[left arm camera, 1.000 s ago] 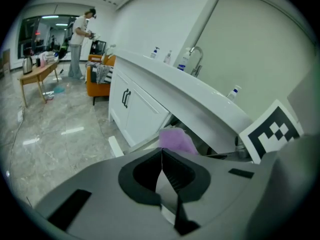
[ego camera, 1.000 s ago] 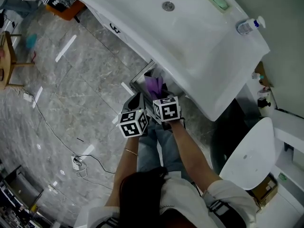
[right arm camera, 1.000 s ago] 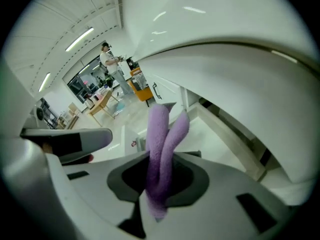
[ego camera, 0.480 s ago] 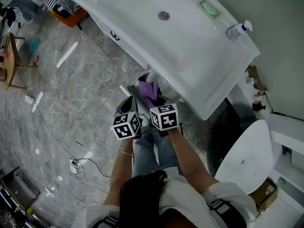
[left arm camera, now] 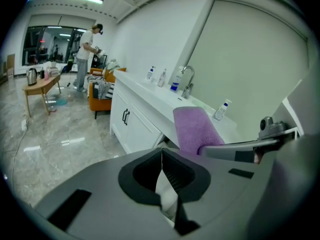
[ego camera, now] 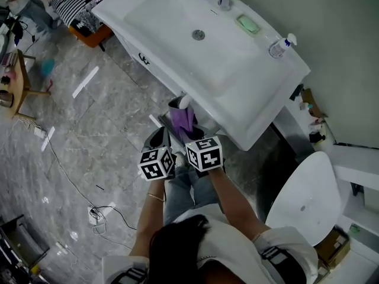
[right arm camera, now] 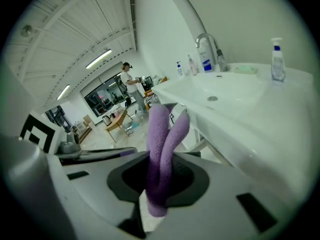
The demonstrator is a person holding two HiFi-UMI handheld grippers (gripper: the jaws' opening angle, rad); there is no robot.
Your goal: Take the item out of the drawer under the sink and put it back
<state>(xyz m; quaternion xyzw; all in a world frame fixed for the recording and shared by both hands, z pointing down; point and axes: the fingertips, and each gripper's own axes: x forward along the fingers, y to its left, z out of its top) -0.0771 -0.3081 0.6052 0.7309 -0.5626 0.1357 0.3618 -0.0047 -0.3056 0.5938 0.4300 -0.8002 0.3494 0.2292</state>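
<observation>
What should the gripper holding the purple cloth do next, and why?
Probably lower it gently back down. The right gripper is shut on the purple cloth, which hangs above the open drawer under the sink, so taking out looks done and putting back is left.

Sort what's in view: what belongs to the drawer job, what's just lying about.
Job: purple towel, clamped in the right gripper; open drawer under the sink; left gripper, shut and empty.
Lying about: spray bottle, green soap dish, toilet.
</observation>
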